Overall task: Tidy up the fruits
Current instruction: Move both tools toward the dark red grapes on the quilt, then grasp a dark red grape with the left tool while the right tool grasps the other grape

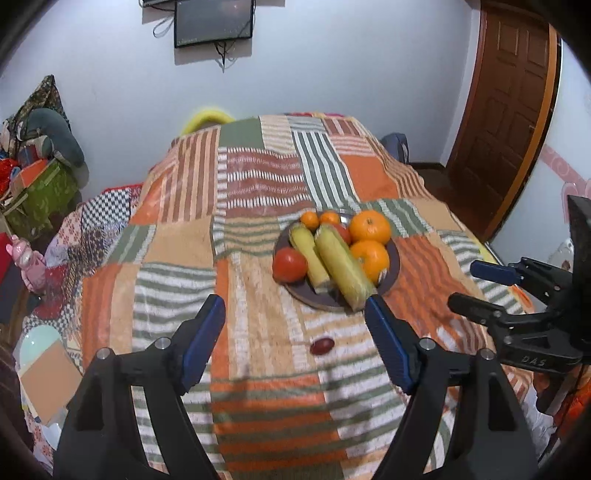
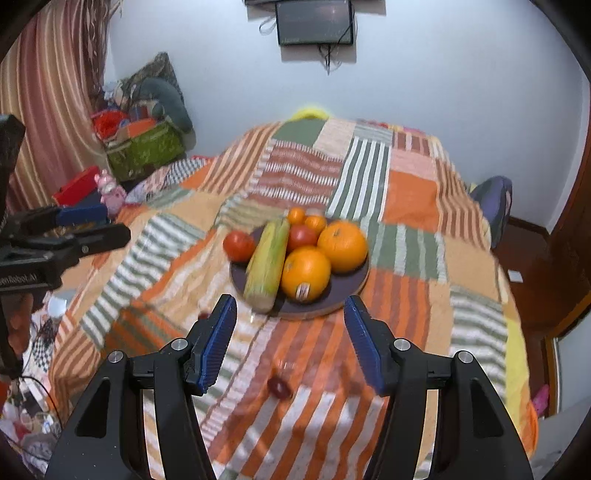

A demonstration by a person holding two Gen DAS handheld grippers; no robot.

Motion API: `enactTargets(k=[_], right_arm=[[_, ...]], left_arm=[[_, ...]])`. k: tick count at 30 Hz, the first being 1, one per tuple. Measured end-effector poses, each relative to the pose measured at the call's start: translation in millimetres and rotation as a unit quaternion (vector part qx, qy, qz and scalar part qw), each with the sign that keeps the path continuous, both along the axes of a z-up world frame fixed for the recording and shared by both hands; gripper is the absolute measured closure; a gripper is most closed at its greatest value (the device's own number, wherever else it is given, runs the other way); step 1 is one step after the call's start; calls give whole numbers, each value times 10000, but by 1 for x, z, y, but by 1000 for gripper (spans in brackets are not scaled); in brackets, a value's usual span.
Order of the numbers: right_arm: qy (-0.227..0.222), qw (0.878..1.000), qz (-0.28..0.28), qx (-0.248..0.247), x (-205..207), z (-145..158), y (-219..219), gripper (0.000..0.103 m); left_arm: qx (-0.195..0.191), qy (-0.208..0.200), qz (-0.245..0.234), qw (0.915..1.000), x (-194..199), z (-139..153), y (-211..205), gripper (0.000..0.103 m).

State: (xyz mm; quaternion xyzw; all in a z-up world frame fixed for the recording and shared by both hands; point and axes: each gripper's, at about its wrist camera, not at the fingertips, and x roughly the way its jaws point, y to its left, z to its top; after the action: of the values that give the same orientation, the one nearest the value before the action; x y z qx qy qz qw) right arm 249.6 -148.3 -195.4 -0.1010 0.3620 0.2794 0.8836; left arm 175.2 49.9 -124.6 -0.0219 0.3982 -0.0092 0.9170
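Note:
A dark round plate [image 1: 393, 266] [image 2: 334, 301] on the patchwork bedspread holds two large oranges [image 1: 370, 225] [image 2: 306, 272], two small oranges [image 1: 309, 219], tomatoes [image 1: 290, 264] [image 2: 238, 245] and corn cobs [image 1: 343, 267] [image 2: 269, 258]. A small dark red fruit [image 1: 322, 345] [image 2: 279, 386] lies loose on the cloth in front of the plate. My left gripper [image 1: 295, 314] is open and empty above the loose fruit. My right gripper [image 2: 290, 315] is open and empty, just short of the plate. Each gripper shows at the edge of the other's view.
The striped patchwork cloth [image 1: 258, 192] covers a bed. Piled bags and clutter [image 1: 40, 177] stand at the left by the wall. A wooden door [image 1: 506, 110] is at the right. A screen [image 1: 213, 22] hangs on the far wall. A curtain [image 2: 48, 110] hangs at left.

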Motion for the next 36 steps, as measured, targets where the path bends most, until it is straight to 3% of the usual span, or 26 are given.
enactTargets(k=[10, 13, 18, 22, 26, 36], right_arm=[[664, 9972, 127, -327, -7, -55, 3, 46], [838, 9955, 197, -391, -7, -67, 5, 53], [1004, 9936, 230, -472, -5, -81, 5, 66], [915, 9941, 255, -516, -3, -80, 6, 72], [955, 9935, 385, -485, -2, -81, 6, 83], [778, 9960, 376, -244, 5, -66, 1, 83]], left_arm=[[-72, 505, -91, 9987, -3, -47, 1, 25], [-172, 659, -138, 9976, 0, -60, 1, 26], [-210, 922, -258, 9952, 5, -81, -4, 37], [-203, 1069, -339, 9935, 11, -94, -7, 43], [-340, 1284, -426, 9902, 21, -107, -8, 56], [-412, 1431, -452, 9878, 46, -122, -15, 57]])
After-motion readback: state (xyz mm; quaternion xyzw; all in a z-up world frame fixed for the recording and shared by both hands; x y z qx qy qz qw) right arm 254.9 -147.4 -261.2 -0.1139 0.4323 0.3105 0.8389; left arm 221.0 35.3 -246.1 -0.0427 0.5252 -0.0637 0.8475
